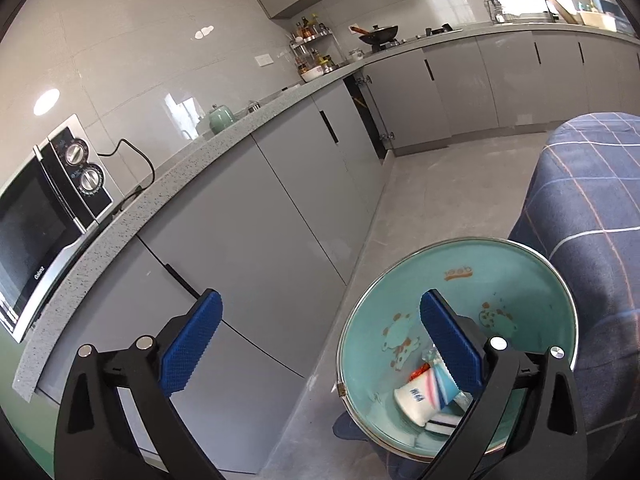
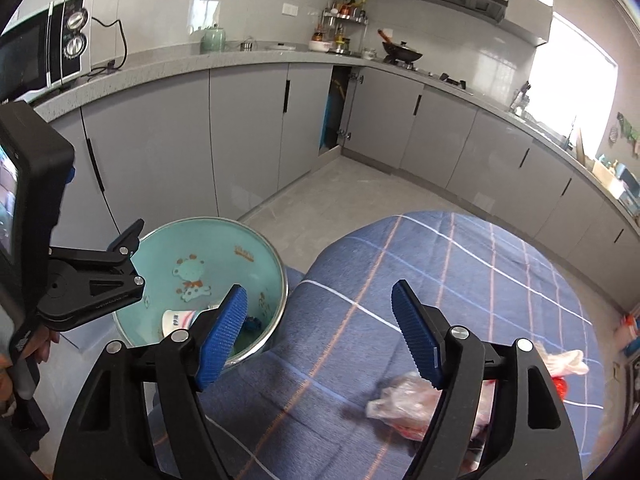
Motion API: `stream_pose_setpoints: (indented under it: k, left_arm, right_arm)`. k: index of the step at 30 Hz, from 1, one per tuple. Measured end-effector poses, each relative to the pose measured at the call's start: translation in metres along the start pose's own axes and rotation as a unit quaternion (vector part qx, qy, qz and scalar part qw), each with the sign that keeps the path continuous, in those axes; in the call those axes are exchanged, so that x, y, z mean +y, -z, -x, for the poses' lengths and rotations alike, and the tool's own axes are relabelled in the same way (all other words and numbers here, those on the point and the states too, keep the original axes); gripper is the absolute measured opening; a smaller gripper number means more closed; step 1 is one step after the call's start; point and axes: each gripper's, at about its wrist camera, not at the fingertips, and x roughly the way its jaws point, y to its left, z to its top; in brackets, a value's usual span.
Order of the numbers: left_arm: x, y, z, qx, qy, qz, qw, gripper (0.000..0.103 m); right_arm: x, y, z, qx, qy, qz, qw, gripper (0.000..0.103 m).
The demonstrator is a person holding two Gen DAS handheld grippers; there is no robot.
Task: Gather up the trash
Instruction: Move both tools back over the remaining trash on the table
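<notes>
A teal bin (image 1: 504, 280) with a cartoon print and a steel rim stands on the floor beside the table. In it lie a white paper cup (image 1: 416, 396) and a few wrappers. My left gripper (image 1: 320, 300) hangs open over the bin's edge, nothing between its blue pads. My right gripper (image 2: 320, 290) is open above the blue checked tablecloth (image 2: 460, 272), also with nothing in it. A crumpled clear plastic bag (image 2: 400, 396) lies on the cloth just under the right finger. A white crumpled tissue (image 2: 568, 360) and a red scrap (image 2: 560, 386) lie further right.
Grey cabinets run under a speckled counter (image 1: 192, 168) that carries a microwave (image 1: 40, 232). One cabinet door (image 2: 338, 108) in the corner stands ajar. A wok (image 2: 402, 54) sits on the stove. Grey floor (image 1: 440, 184) stretches between the cabinets and the table.
</notes>
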Motion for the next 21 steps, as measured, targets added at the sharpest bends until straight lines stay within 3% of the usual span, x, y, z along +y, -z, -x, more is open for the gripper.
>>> stream_pose_setpoints:
  k: [11, 21]
  left_arm:
    - [-0.018, -0.007, 0.034, -0.028, 0.016, -0.015, 0.9994, 0.097]
    - [-0.052, -0.017, 0.091, -0.063, 0.080, -0.023, 0.9945, 0.097]
  right_arm:
    - [-0.033, 0.015, 0.037, -0.022, 0.028, -0.018, 0.999, 0.075]
    - [-0.112, 0.083, 0.084, -0.012, 0.089, -0.071, 0.993, 0.075]
